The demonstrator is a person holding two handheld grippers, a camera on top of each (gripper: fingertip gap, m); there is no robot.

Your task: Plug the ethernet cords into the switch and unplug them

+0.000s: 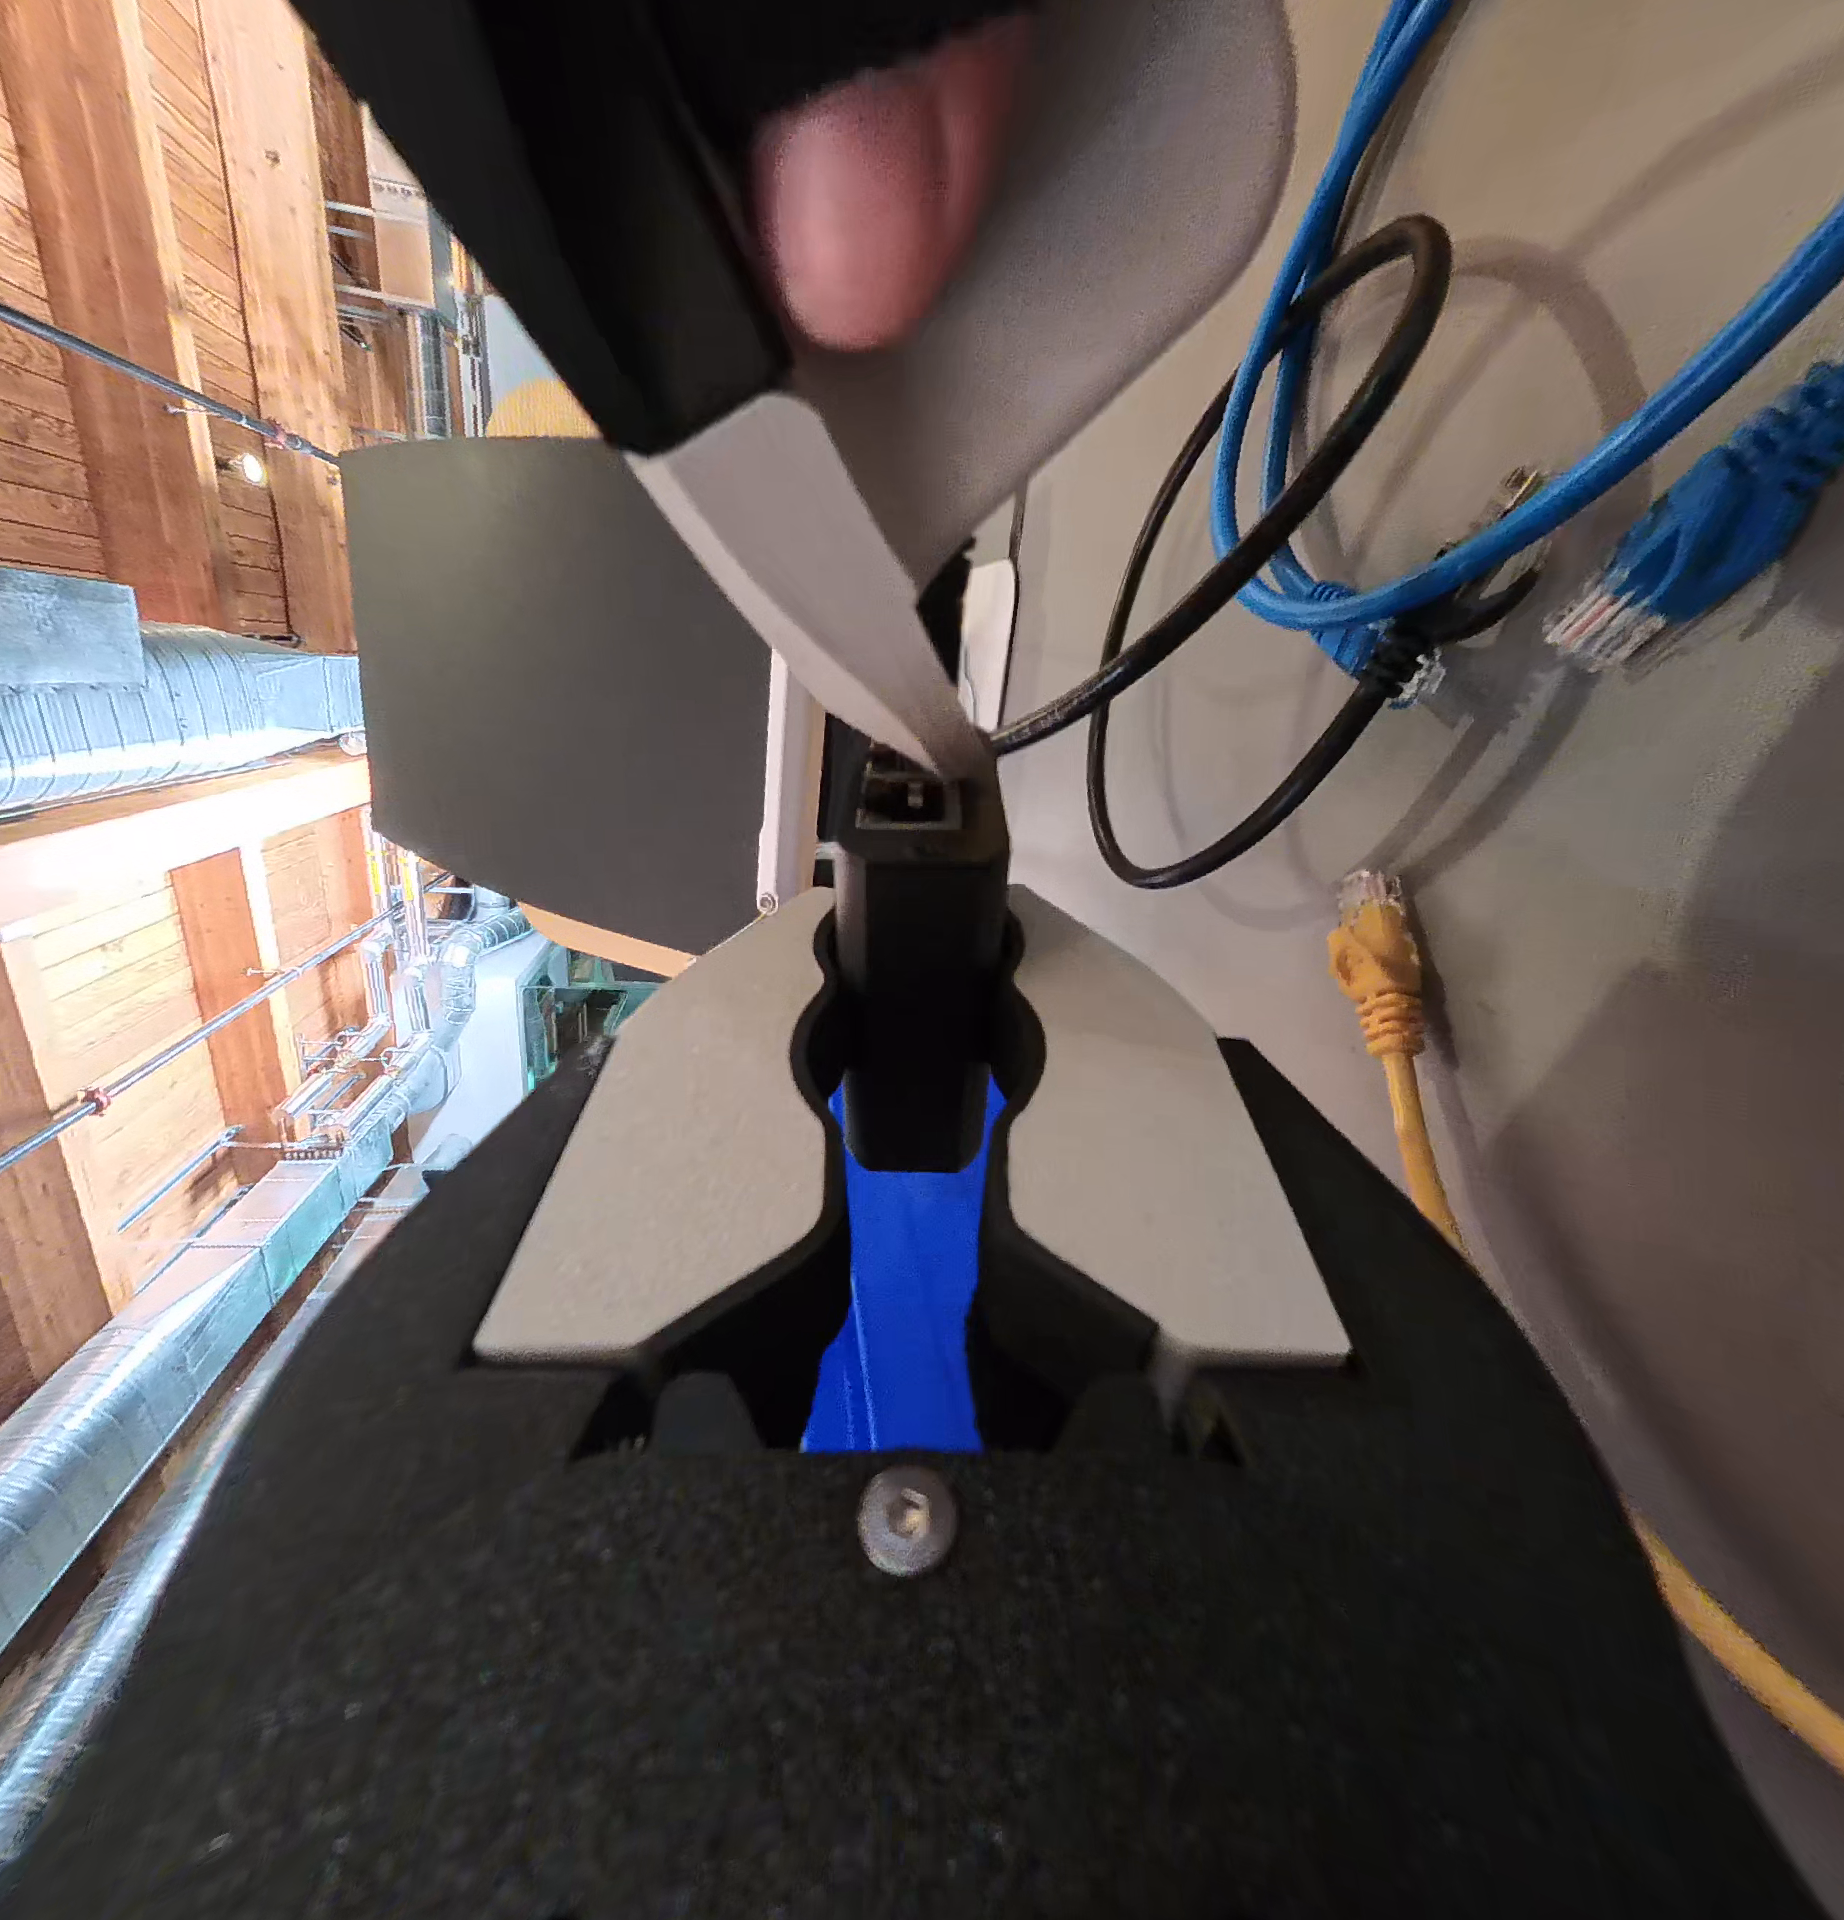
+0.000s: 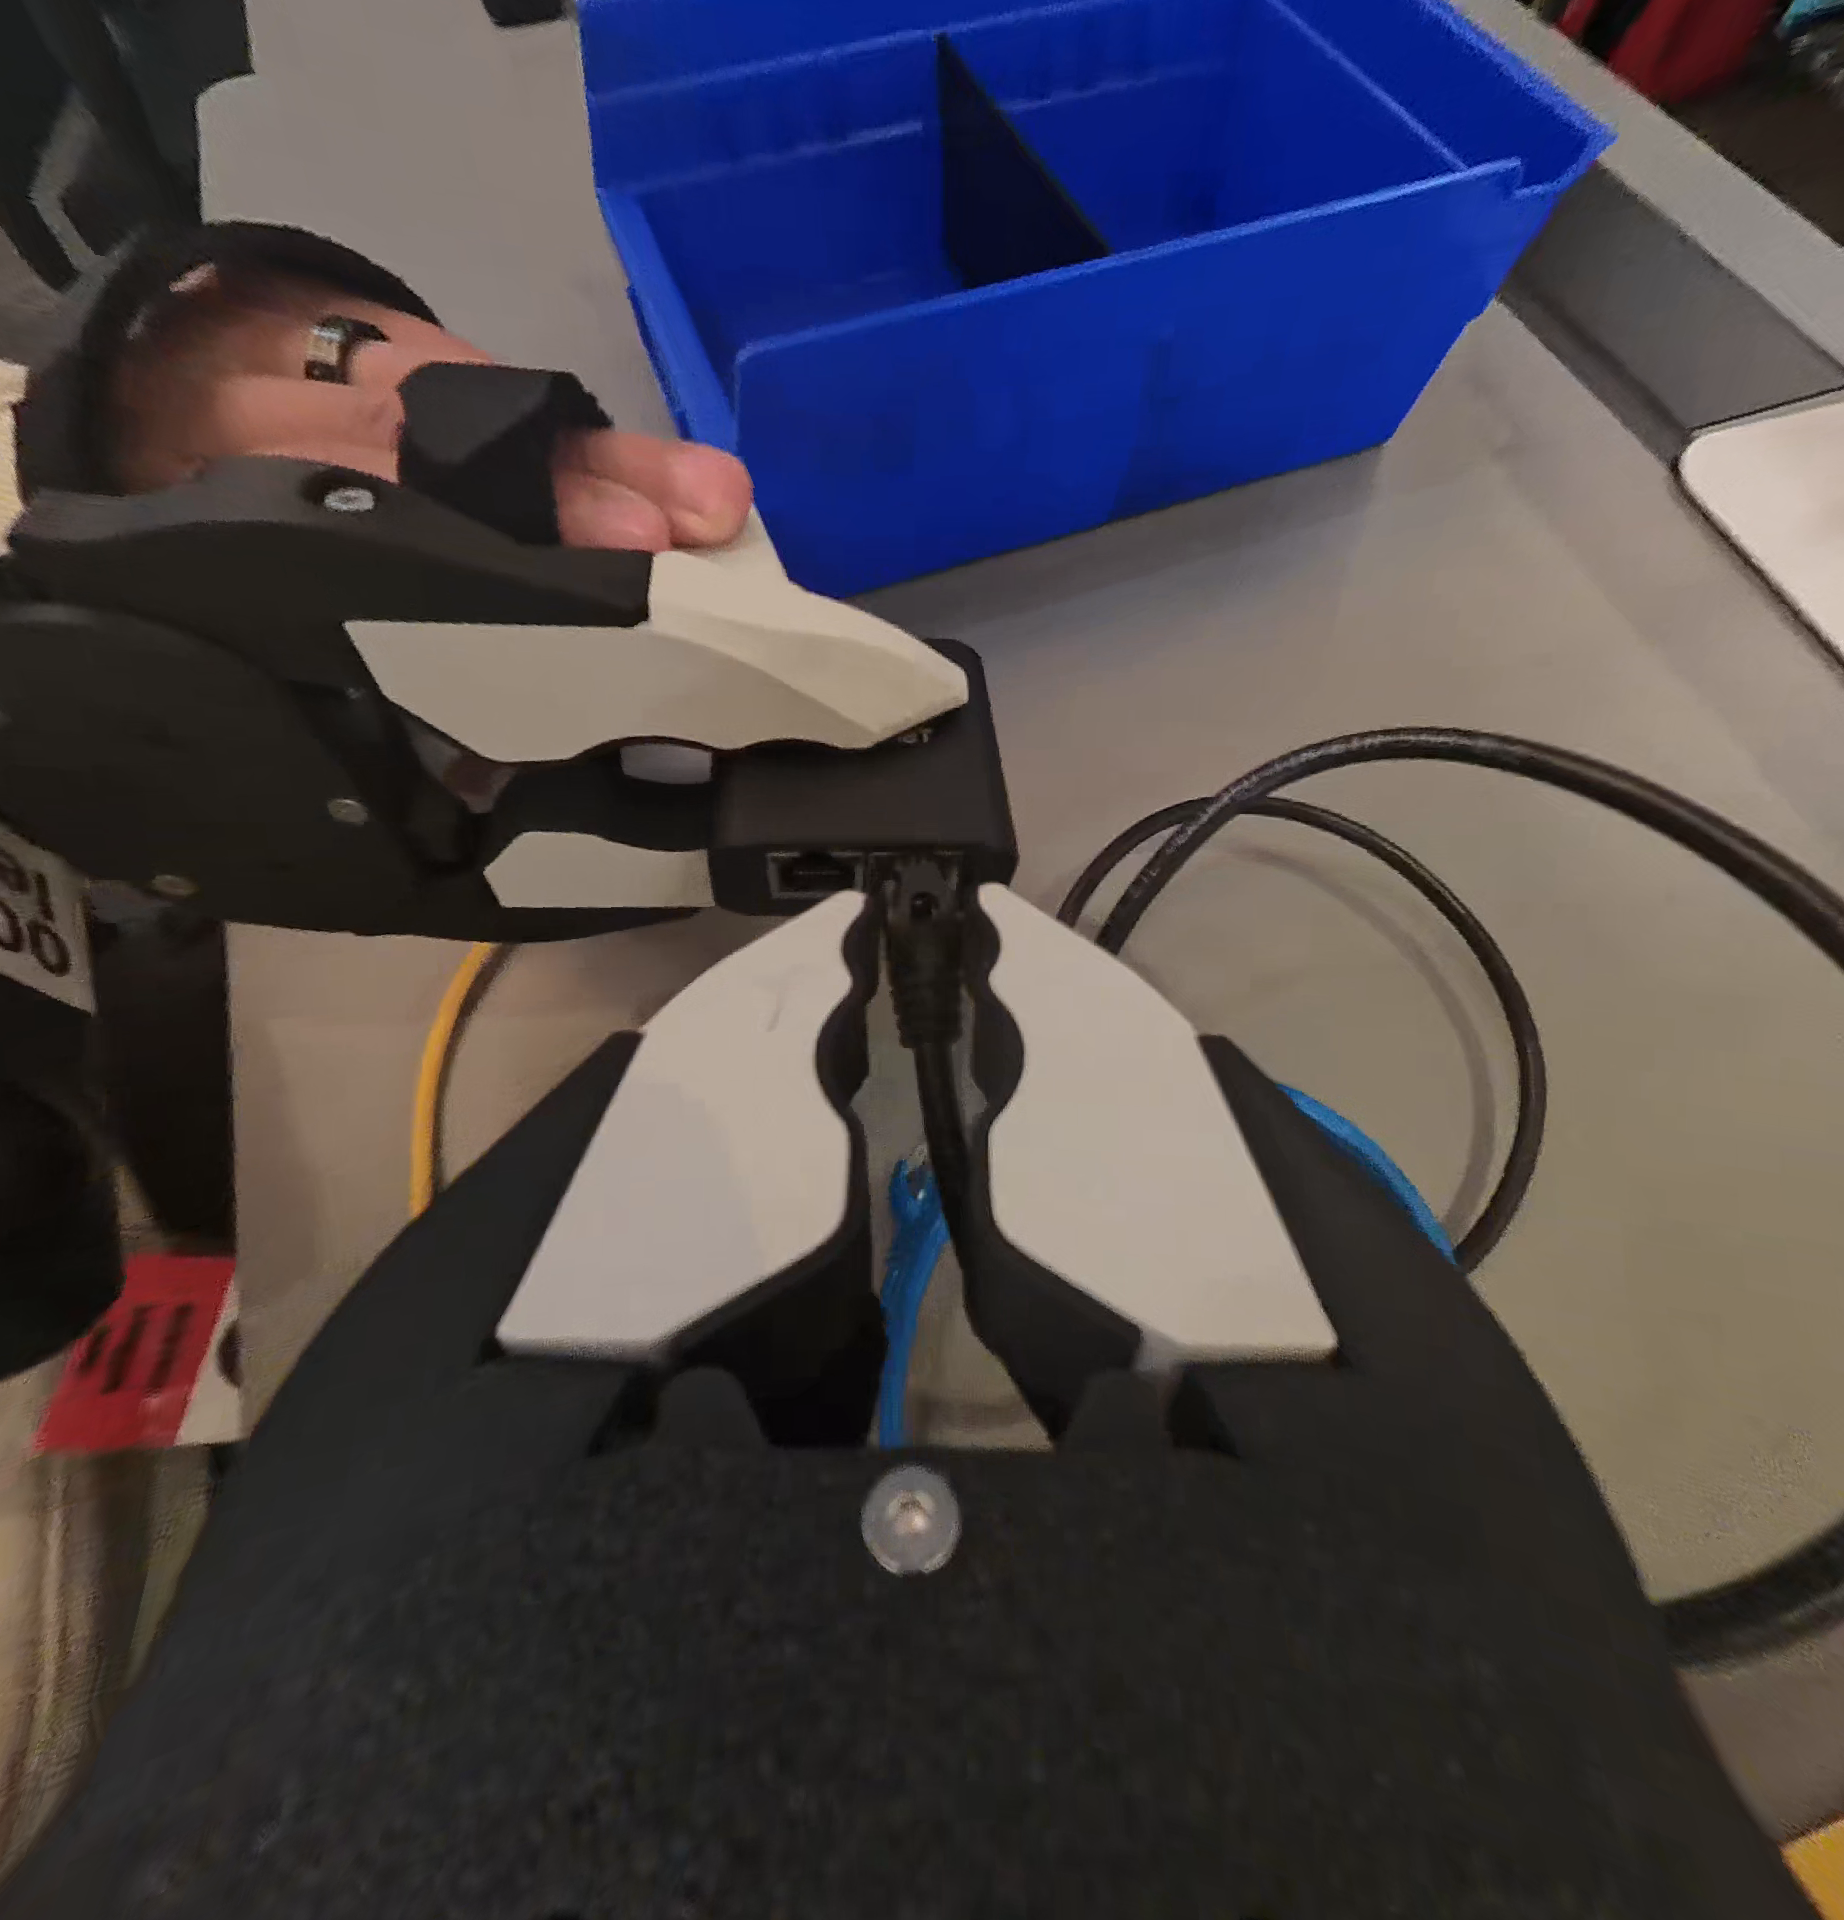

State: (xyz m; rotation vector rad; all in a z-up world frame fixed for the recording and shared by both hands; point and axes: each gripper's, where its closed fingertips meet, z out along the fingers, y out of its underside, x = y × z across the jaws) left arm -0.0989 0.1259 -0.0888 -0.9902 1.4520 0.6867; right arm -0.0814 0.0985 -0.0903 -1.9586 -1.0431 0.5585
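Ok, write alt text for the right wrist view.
The right hand-held gripper closes on a black cord plugged into a small black switch, which the left hand-held gripper clamps from the left. Behind sits a blue bin on a grey table; blue and yellow cords lie underneath.

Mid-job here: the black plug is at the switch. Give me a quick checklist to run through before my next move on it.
1. Switch held steady: ok, the left gripper is clamped on its body.
2. Right gripper on the black cord: ok, fingers flank the plug boot at the port.
3. Plug fully seated or latch clicked: cannot tell, the port mouth is shadowed.
4. Neighbouring port free: ok, it looks empty.
5. Slack in the black cord: ok, it lies in loose loops on the table.
6. Other cords out of the way: ok, the blue cord and yellow cord lie loose, unplugged.
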